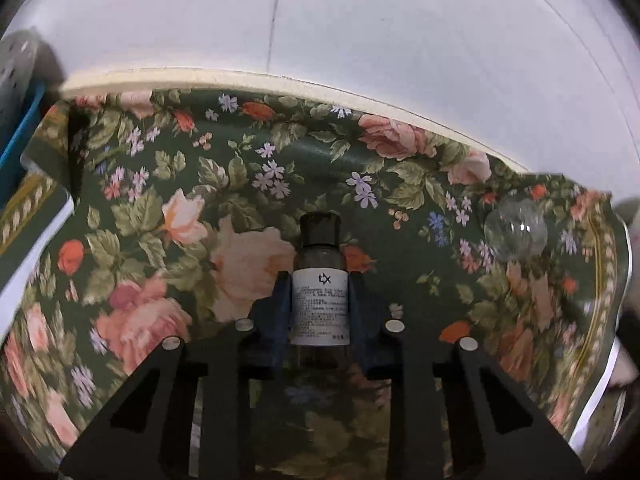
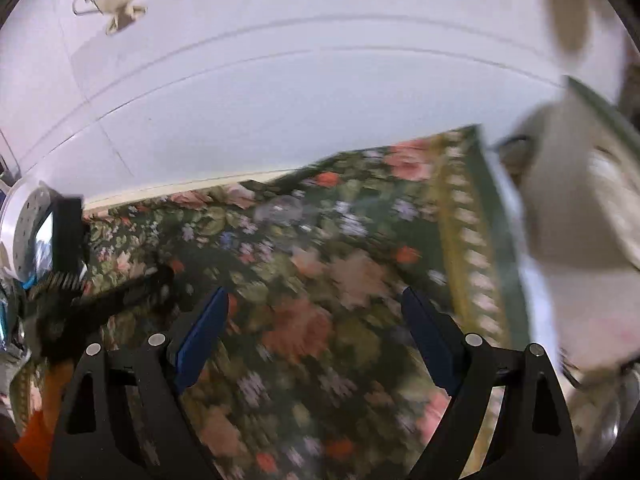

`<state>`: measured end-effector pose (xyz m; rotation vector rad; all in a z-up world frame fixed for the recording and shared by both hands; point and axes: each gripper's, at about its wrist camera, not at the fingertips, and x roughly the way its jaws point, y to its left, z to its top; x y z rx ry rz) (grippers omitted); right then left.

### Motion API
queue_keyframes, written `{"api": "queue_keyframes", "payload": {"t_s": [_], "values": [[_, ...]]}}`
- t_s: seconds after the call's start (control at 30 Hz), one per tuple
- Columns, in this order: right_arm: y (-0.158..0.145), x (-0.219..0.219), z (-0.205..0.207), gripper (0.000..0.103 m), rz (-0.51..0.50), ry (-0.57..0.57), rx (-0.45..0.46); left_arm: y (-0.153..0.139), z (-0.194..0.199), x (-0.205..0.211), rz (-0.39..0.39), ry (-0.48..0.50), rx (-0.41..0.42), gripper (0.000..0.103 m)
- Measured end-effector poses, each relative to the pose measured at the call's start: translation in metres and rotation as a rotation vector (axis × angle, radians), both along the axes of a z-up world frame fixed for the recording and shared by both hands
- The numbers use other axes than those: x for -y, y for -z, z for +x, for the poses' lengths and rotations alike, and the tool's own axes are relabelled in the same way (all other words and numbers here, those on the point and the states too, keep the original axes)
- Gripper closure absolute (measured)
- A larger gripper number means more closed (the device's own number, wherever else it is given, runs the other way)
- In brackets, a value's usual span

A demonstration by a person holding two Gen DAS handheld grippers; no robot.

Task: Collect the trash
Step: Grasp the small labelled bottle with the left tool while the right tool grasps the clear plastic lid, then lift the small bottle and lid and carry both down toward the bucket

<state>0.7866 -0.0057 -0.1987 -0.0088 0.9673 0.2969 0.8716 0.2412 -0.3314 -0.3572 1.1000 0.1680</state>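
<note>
I am looking down on a dark green floral tablecloth (image 1: 224,184) that is covering the table; roses, small lilac flowers and leaves are filling its field. A yellow patterned border (image 2: 460,240) is running along its edge in the right wrist view, which is showing heavy motion blur. Beyond the cloth, a pale table edge (image 1: 240,78) is curving across the picture, and a white tiled floor (image 1: 400,32) is lying behind it. At far left, a blue-rimmed bin (image 1: 20,136) is standing beside the cloth; I cannot tell what it is holding. A pale blurred shape (image 2: 580,220) is filling the right side; I cannot identify it.
</note>
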Motion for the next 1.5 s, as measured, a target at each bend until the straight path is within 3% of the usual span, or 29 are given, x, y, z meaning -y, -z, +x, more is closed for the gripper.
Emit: {"api": "queue_keyframes", "payload": {"t_s": [0.13, 0.47, 0.5, 0.53, 0.6, 0.77, 0.97, 1.07, 1.27, 1.5], "values": [[0.017, -0.025, 0.036, 0.017, 0.032, -0.036, -0.006, -0.003, -0.006, -0.016, 0.015, 0.062, 0.017, 0.076], [0.070, -0.055, 0.086, 0.019, -0.110, 0.012, -0.089, -0.036, -0.026, -0.054, 0.028, 0.085, 0.072, 0.076], [0.069, -0.054, 0.084, 0.026, -0.101, 0.015, -0.079, -0.042, -0.028, -0.055, 0.033, 0.092, 0.080, 0.076], [0.068, -0.052, 0.083, 0.040, -0.093, 0.015, -0.070, -0.048, -0.029, -0.053, 0.037, 0.097, 0.087, 0.076], [0.065, -0.049, 0.080, 0.042, -0.078, 0.005, -0.072, -0.061, -0.035, -0.047, 0.049, 0.110, 0.110, 0.076], [0.033, -0.034, 0.049, 0.043, -0.062, -0.016, -0.001, -0.103, -0.055, -0.021, 0.065, 0.150, 0.181, 0.076], [-0.042, 0.001, -0.018, 0.043, 0.015, -0.041, 0.100, -0.157, -0.083, 0.025, 0.087, 0.187, 0.289, 0.076], [-0.090, 0.026, -0.057, 0.042, 0.061, -0.056, 0.182, -0.185, -0.106, 0.046, 0.093, 0.177, 0.338, 0.076], [-0.154, 0.075, -0.136, 0.042, 0.135, -0.107, 0.280, -0.229, -0.183, 0.089, 0.116, 0.135, 0.432, 0.076], [-0.167, 0.093, -0.209, 0.042, 0.168, -0.169, 0.341, -0.260, -0.275, 0.131, 0.158, 0.110, 0.481, 0.076]]}}
